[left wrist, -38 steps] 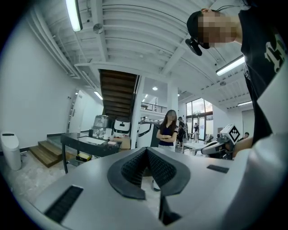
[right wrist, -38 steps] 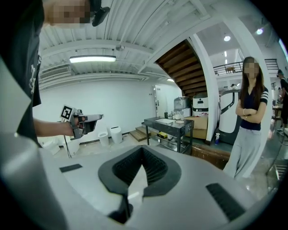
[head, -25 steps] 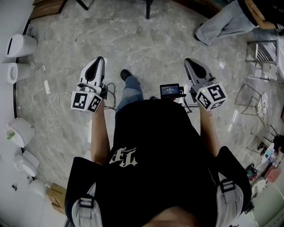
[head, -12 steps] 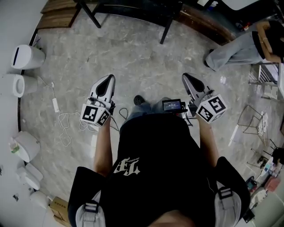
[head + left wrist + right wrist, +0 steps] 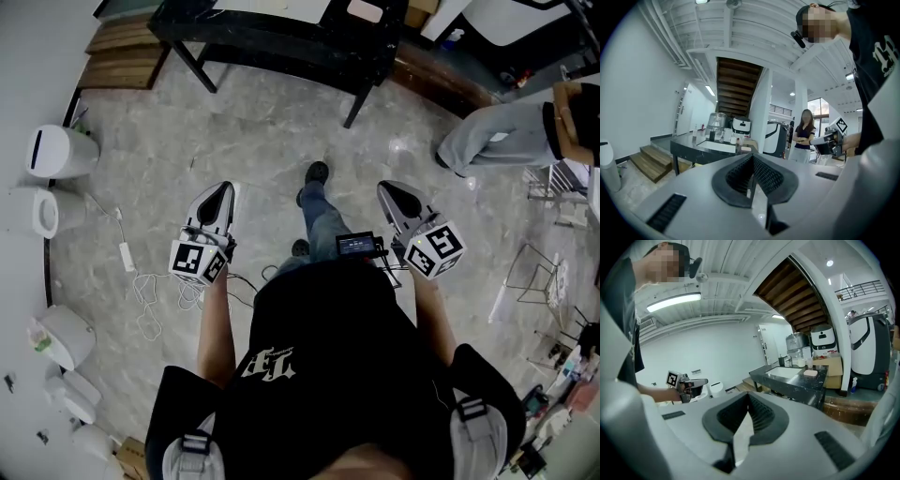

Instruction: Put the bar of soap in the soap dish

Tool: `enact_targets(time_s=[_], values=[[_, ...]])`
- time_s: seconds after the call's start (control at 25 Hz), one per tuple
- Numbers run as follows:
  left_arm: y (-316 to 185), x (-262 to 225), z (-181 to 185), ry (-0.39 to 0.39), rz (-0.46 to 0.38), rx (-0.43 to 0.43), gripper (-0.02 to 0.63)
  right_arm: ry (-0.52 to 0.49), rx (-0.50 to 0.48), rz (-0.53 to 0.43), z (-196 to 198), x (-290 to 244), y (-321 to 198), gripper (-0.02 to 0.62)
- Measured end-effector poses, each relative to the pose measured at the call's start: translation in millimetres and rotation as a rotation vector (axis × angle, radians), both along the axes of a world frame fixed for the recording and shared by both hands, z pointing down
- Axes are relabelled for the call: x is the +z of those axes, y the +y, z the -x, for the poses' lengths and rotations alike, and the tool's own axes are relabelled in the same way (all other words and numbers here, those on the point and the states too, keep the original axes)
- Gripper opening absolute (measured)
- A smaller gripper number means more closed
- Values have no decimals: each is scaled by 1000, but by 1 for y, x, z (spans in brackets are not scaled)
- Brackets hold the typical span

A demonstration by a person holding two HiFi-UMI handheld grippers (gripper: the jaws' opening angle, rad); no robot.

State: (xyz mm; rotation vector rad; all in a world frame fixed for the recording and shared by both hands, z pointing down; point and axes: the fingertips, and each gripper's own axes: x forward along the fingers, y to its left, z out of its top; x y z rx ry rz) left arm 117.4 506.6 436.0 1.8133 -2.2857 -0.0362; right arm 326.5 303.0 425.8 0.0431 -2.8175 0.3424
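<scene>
The step in hand looks like the approach. The person holds the grey left gripper (image 5: 221,191) and the grey right gripper (image 5: 393,191) out in front of the body, over the grey marble floor (image 5: 262,131). The long black table (image 5: 281,42) is well ahead of them. On its top, beside a white inset basin (image 5: 783,373), lies a small pinkish block (image 5: 810,373). It is probably the bar of soap, though it is too small to be sure, and no soap dish can be picked out. The next move calls for reaching the table and opening one set of jaws over that block. Both grippers are clenched: their ribbed black pads (image 5: 767,175) meet with nothing between them, and they touch nothing.
</scene>
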Motion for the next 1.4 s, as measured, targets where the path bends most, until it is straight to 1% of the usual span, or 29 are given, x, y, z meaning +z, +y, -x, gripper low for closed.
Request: enact_targets(time_s=[0.12, 0.24, 0.4, 0.56, 0.72, 0.84, 1.0, 1.16, 1.28, 1.4], values=[[-33, -1, 38, -15, 17, -2, 9, -25, 35, -43, 47, 3, -41, 8], [-63, -4, 89, -23, 37, -5, 9, -40, 49, -97, 103, 0, -75, 8], [-107, -2, 159, -21, 51, -8, 9, -57, 10, -67, 173, -4, -111, 8], [-160, -4, 205, -26, 53, -1, 9, -50, 7, -57, 218, -5, -157, 8], [-197, -5, 233, -18, 60, 3, 9, -49, 4, -58, 245, -8, -193, 8], [-227, -5, 252, -22, 67, 48, 9, -44, 33, -54, 257, -5, -216, 8], [-280, -7, 274, -21, 47, 133, 9, -26, 96, -45, 265, 1, -249, 8], [-339, 3, 300, -28, 64, 216, 9, -6, 167, -45, 274, 5, -283, 8], [-385, 11, 329, -44, 81, 274, 9, 1, 245, -41, 286, 7, -314, 8], [-432, 19, 366, -62, 95, 338, 9, 5, 316, -40, 310, 4, -343, 8]])
